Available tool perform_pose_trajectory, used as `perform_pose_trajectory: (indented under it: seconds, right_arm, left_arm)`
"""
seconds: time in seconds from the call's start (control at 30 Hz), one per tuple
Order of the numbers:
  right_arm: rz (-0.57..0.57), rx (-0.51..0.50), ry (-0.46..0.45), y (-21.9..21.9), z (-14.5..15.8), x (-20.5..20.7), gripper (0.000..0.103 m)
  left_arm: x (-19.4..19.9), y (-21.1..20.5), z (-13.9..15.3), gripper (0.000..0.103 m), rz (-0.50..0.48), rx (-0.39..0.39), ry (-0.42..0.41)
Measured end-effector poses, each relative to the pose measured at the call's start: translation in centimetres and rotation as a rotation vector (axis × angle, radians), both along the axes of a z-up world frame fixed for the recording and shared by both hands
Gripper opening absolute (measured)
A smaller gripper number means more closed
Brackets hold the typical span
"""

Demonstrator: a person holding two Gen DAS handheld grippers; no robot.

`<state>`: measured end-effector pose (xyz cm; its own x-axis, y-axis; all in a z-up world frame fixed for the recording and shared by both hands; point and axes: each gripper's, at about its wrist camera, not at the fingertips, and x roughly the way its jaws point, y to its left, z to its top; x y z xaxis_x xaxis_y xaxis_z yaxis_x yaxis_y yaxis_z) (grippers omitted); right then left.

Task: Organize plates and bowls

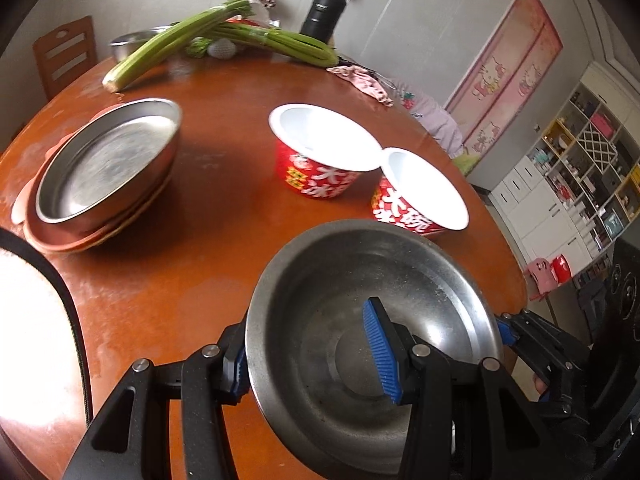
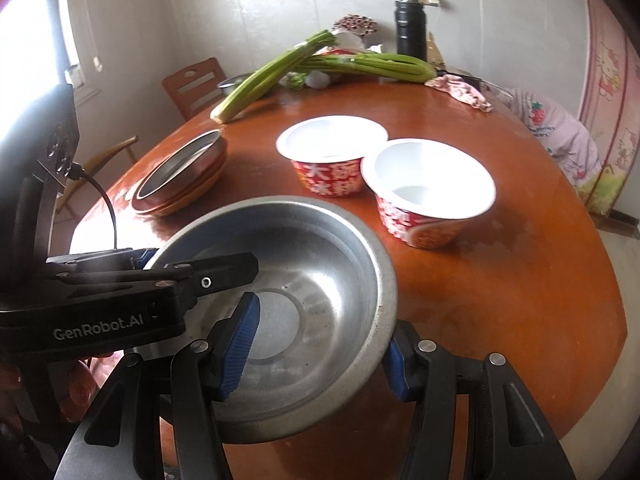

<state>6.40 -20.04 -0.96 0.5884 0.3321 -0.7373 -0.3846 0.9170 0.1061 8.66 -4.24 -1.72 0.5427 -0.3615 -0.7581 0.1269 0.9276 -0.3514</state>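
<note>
A steel bowl (image 1: 360, 280) (image 2: 320, 248) hangs tilted above the near edge of the round brown table (image 1: 200, 260) (image 2: 500, 300). My left gripper (image 1: 312, 360) (image 2: 192, 264) is shut on its left rim, one blue pad inside and one outside. On the opposite rim my right gripper (image 2: 316, 356) (image 1: 504, 332) is shut the same way. To the left, a steel plate (image 1: 108, 168) (image 2: 180, 176) tops a stack of orange plates. Two red paper bowls (image 1: 320, 148) (image 2: 332, 152) with white insides stand upright side by side mid-table, the nearer one (image 1: 420, 196) (image 2: 428, 184) on the right.
Celery stalks (image 1: 220, 36) (image 2: 280, 68), a black flask (image 1: 320, 12) (image 2: 410, 28), a pink cloth (image 1: 364, 80) (image 2: 460, 88) and a steel basin (image 1: 132, 40) lie at the far side. A wooden chair (image 1: 64, 56) (image 2: 192, 84) stands behind. Shelves (image 1: 580, 168) line the right wall.
</note>
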Motion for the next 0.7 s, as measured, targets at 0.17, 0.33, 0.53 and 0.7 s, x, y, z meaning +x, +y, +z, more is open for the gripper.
perform_pose_trajectory:
  seconds: [0.17,0.33,0.53,0.7]
  right_arm:
    - [0.022,-0.014,0.007,1.3,-0.4,0.3,0.058]
    - [0.028,-0.018,0.012,1.7,-0.7,0.6,0.058]
    - [0.019,-0.028,0.023,1.6,-1.2,0.7,0.058]
    - [0.013,-0.030,0.039,1.5,-1.7,0.9,0.058]
  left_arm:
    - [-0.4,0.9,-0.1,0.050,0.020,0.008,-0.003]
    - [-0.4,1.2,-0.2,0.050,0.025,0.011,-0.010]
    - [-0.4,0.7,-0.5,0.050,0.017,0.022,-0.018]
    - [-0.2,0.4,-1.0,0.050,0.015,0.042,-0.006]
